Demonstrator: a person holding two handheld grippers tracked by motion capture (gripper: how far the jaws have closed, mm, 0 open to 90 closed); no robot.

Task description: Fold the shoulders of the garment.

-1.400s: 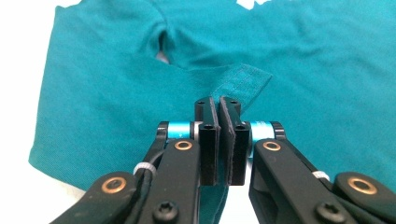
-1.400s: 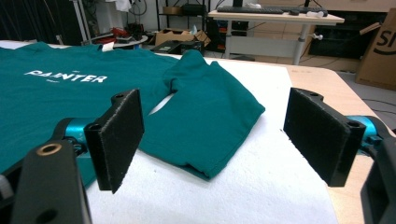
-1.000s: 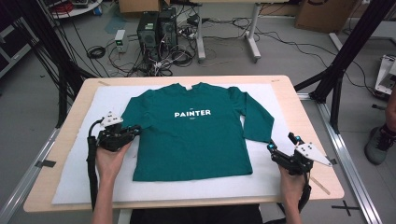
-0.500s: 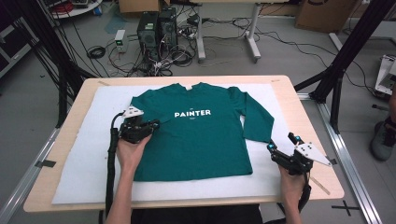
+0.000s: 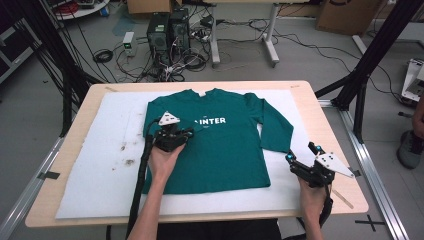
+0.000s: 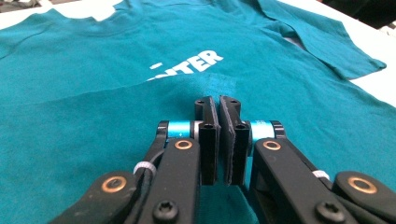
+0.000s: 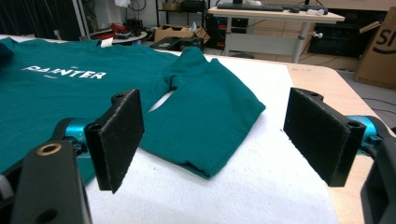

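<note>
The green long-sleeved T-shirt (image 5: 220,145) lies flat, front up, on a white sheet (image 5: 100,170) that covers the wooden tabletop (image 5: 330,130). Its left sleeve is folded in over the chest, hiding the first letters of the white print (image 6: 196,63); the other sleeve (image 5: 274,125) slants out toward the right edge. The left hand-held gripper (image 6: 219,140) hovers over the folded sleeve with its jaws clenched together; whether cloth is pinched between the pads is hard to tell. The right hand-held gripper (image 5: 300,162) rests near the shirt's lower right corner, just beside the sleeve cuff, jaws spread wide and holding nothing. Computer towers (image 5: 167,27) and cables sit on the floor beyond.
</note>
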